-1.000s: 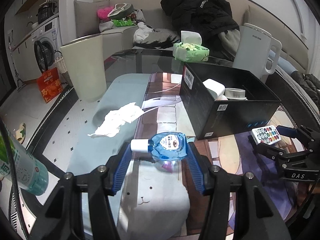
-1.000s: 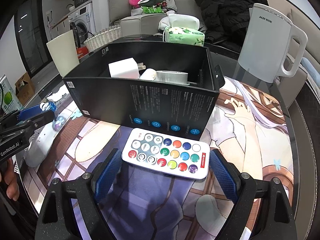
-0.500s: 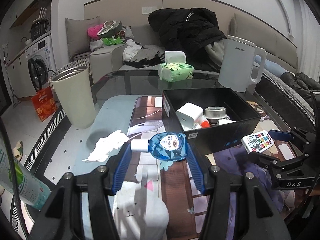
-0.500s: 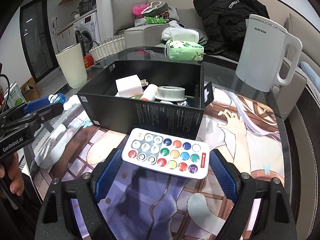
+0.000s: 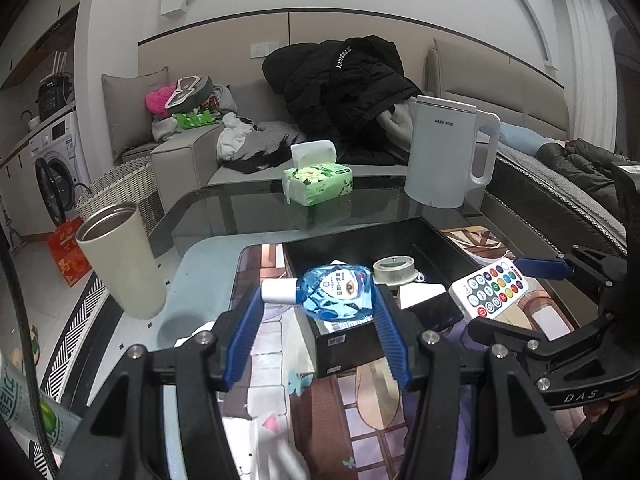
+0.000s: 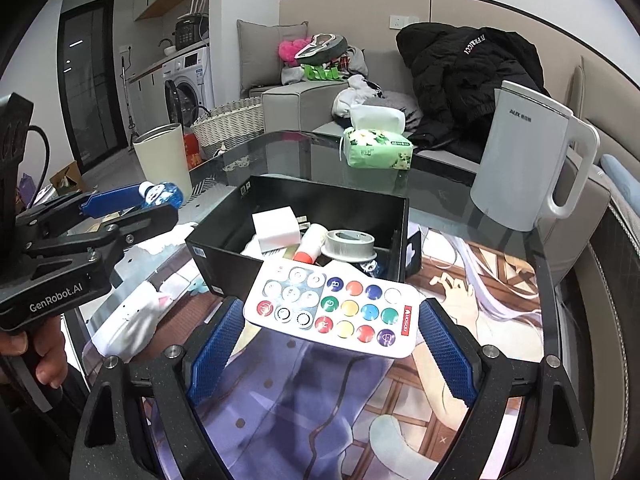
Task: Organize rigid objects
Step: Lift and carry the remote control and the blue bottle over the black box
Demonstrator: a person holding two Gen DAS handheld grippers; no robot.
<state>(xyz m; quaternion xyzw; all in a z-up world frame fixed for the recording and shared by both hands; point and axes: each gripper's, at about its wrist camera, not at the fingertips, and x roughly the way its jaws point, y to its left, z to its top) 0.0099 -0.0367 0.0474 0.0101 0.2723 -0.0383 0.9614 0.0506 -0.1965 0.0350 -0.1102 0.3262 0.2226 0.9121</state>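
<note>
**Both grippers hold an item above the black box**

The left gripper (image 5: 318,308) has its blue fingers (image 5: 244,332) pinching a blue bottle (image 5: 338,296) with a white cap, lifted over the near left corner of the black box (image 5: 424,240). The right gripper (image 6: 332,332) pinches a white remote control (image 6: 334,308) by its two short ends, in the air just before the box. Inside the box lie a white charger (image 6: 276,228), a tape roll (image 6: 350,242) and a small tube (image 6: 310,248). The box stands on the glass bench (image 6: 440,200), near a white kettle (image 6: 524,160).

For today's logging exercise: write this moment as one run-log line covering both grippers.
left gripper: shut on blue bottle, above black box | right gripper: shut on remote, near box front | neither released
</note>
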